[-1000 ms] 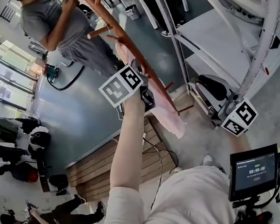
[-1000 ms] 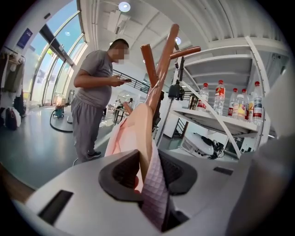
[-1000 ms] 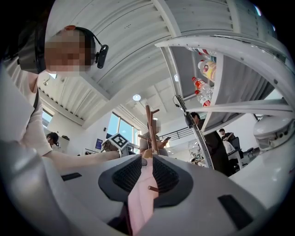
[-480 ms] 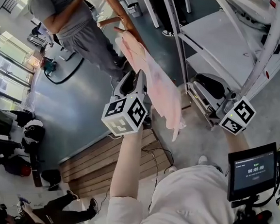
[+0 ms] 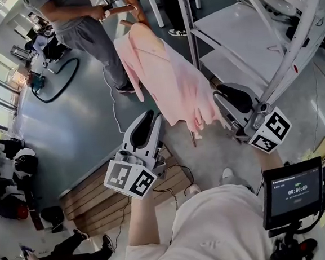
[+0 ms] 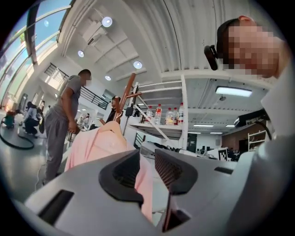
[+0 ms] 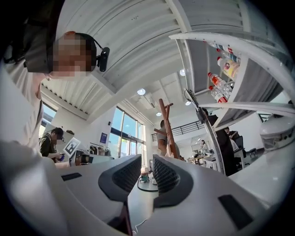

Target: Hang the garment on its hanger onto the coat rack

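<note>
The pink garment [image 5: 166, 78] hangs on its hanger from the wooden coat rack [image 5: 119, 10], which a person in grey holds at the top. The rack's post shows again under the hem. My left gripper [image 5: 149, 122] is below and to the left of the garment, apart from it, its jaws a little apart with nothing between them. In the left gripper view the garment [image 6: 94, 145] and the coat rack [image 6: 125, 94] lie ahead, beyond the jaws. My right gripper [image 5: 236, 100] is low at the right, narrowly open and empty. In its own view the coat rack [image 7: 167, 124] stands far off.
The person in grey [image 5: 79, 20] stands right beside the rack. White metal shelving [image 5: 238, 29] rises at the right, with bottles on a shelf [image 6: 165, 115]. Wooden planks [image 5: 89, 201] lie on the floor at the left, with a black hose [image 5: 57, 87] behind them. A small screen [image 5: 292, 191] is at the lower right.
My left gripper has let go of the hanger and dropped down and back from the rack. The garment now hangs free on the rack. The right gripper has barely moved.
</note>
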`<state>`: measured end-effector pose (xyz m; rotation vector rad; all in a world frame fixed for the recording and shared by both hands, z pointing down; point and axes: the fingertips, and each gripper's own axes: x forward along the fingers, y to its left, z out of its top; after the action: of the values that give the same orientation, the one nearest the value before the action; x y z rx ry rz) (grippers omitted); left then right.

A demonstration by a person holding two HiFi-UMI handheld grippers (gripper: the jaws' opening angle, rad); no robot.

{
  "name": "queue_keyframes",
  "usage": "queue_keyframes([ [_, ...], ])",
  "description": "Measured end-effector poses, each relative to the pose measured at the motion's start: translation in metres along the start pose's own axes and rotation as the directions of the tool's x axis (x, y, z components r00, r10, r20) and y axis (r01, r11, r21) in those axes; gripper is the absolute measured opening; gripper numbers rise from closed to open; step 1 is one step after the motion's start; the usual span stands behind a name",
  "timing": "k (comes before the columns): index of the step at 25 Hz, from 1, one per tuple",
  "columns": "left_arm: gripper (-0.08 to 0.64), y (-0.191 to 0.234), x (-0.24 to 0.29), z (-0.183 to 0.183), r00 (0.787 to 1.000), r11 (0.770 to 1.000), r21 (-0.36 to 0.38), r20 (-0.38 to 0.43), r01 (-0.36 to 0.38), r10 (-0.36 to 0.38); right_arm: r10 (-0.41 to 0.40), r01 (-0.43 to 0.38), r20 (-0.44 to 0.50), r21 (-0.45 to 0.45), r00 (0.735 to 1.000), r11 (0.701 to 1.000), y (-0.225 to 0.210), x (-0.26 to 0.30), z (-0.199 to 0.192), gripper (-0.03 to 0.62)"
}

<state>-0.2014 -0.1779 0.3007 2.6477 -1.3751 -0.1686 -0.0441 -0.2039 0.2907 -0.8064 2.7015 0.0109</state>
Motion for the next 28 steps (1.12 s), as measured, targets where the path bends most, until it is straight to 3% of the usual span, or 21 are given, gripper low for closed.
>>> queue_keyframes([
  [5, 0.107, -0.02, 0.006, -0.025, 0.986, 0.984, -0.072, -0.033, 0.164, -0.166, -0.083, 0.081, -0.032, -0.041, 0.996, 0.996, 0.024, -0.033, -0.004, 0.081],
  [8, 0.107, -0.047, 0.016, -0.046, 0.951, 0.951, -0.111, -0.078, 0.289, -0.298, -0.198, 0.193, -0.062, -0.08, 0.978, 0.978, 0.035, -0.068, -0.005, 0.081],
  [12, 0.107, -0.084, 0.027, -0.062, 0.909, 0.911, -0.132, -0.104, 0.39, -0.404, -0.312, 0.305, -0.056, -0.111, 0.948, 0.946, 0.042, -0.111, 0.004, 0.081],
  [16, 0.107, -0.156, 0.037, -0.07, 0.859, 0.86, -0.172, -0.107, 0.48, -0.501, -0.424, 0.414, -0.036, -0.157, 0.905, 0.897, 0.051, -0.186, 0.04, 0.081],
  [20, 0.107, -0.246, 0.041, -0.075, 0.822, 0.825, -0.185, -0.112, 0.535, -0.558, -0.501, 0.49, -0.013, -0.191, 0.865, 0.851, 0.061, -0.273, 0.082, 0.081],
  [24, 0.107, -0.275, 0.046, -0.084, 0.813, 0.817, -0.197, -0.121, 0.542, -0.569, -0.524, 0.515, 0.005, -0.186, 0.852, 0.836, 0.06, -0.303, 0.092, 0.081],
  [28, 0.107, -0.272, 0.049, -0.086, 0.827, 0.832, -0.181, -0.125, 0.524, -0.548, -0.53, 0.521, 0.006, -0.192, 0.848, 0.832, 0.059, -0.307, 0.088, 0.081],
])
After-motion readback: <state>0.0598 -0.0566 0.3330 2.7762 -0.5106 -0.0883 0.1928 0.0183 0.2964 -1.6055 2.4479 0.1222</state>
